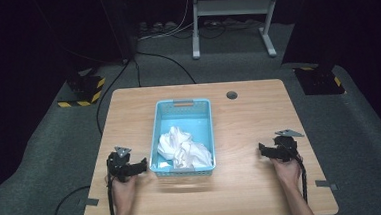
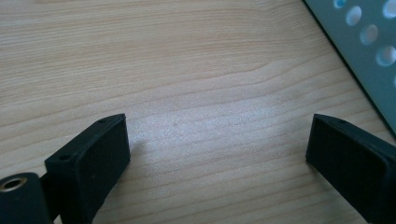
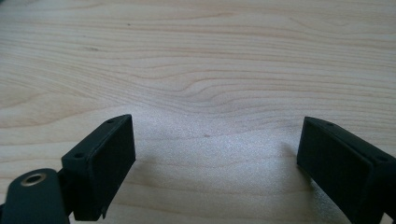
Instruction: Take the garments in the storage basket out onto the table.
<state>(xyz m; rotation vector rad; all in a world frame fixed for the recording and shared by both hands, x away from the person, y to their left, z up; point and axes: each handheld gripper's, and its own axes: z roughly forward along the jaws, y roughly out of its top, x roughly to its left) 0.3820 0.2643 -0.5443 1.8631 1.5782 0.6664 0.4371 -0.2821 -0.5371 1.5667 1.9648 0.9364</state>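
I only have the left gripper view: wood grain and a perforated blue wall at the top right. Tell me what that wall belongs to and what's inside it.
Observer: It's a light blue plastic basket in the middle of the wooden table; a crumpled white cloth lies in its near half.
Operator: Say where my left gripper sits against it.
Observer: The left gripper is low over the table just off the basket's near left corner, jaws open with nothing between them.
Operator: Now report the other one.
Observer: The right gripper is out to the basket's right, well apart from it, pointing toward it, jaws open over bare wood.
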